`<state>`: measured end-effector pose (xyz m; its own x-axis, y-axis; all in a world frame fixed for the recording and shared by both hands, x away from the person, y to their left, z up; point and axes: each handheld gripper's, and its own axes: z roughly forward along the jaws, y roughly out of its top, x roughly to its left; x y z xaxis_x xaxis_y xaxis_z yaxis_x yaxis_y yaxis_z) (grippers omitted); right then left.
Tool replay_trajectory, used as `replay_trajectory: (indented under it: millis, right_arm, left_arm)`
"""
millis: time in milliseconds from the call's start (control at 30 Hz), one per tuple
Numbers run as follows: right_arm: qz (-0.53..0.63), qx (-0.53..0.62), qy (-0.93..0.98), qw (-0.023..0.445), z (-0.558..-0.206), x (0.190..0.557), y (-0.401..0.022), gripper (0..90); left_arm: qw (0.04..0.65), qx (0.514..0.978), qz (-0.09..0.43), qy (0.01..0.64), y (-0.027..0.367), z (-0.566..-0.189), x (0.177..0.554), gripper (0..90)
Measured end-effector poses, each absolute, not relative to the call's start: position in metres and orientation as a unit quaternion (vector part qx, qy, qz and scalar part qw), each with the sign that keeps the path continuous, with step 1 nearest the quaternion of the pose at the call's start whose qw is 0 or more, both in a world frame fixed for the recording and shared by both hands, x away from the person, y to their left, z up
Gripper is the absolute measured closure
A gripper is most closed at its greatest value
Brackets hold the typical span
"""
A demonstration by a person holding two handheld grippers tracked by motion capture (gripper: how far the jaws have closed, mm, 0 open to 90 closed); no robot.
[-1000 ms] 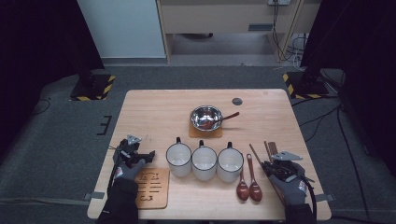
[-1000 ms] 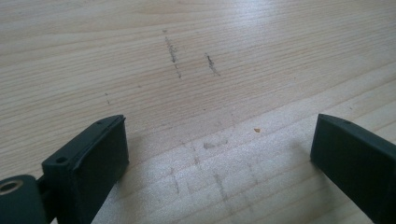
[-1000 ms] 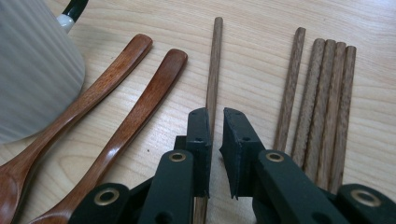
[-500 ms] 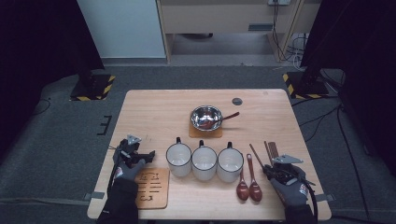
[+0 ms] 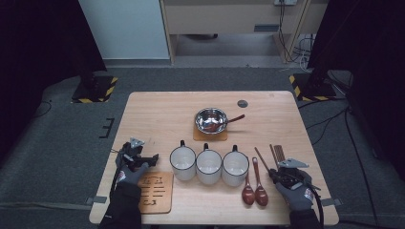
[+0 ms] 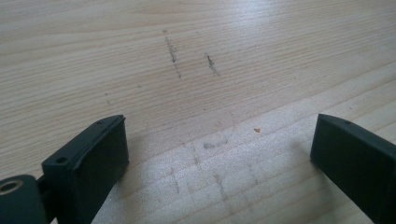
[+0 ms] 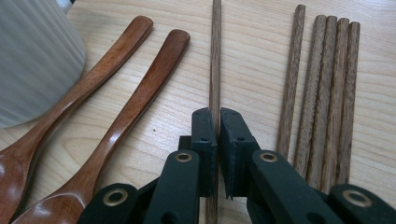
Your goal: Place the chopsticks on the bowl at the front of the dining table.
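Chopstick (image 7: 215,56) pinched; spoons (image 7: 116,102) beside (mug (image 7: 32,60) near).

Wooden spoons (image 7: 116,112) and chopsticks (image 7: 327,93) closely flank the gripped chopstick (image 7: 215,56).

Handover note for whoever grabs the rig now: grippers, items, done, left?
Right hand-held gripper: shut on a single chopstick, which lies flat on the table.
Left hand-held gripper: open, nothing between its jaws, over bare table by the wooden board.
Other chopsticks lie to its right, two spoons to its left, beside three mugs.
Done: chopstick gripped.
Left: probably lift it and place it.
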<state>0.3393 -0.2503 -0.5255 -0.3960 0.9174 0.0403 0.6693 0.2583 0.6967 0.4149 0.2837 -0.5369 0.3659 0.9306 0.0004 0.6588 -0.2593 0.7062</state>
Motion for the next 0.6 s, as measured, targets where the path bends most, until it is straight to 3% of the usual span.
replay_trajectory:
  millis: [600]
  right_arm:
    - [0.352, 0.510, 0.760, 0.195, -0.505, 0.345, -0.246, 85.0]
  left_arm:
    - [0.316, 0.764, 0.215, 0.520, 0.284, -0.537, 0.415, 3.0]
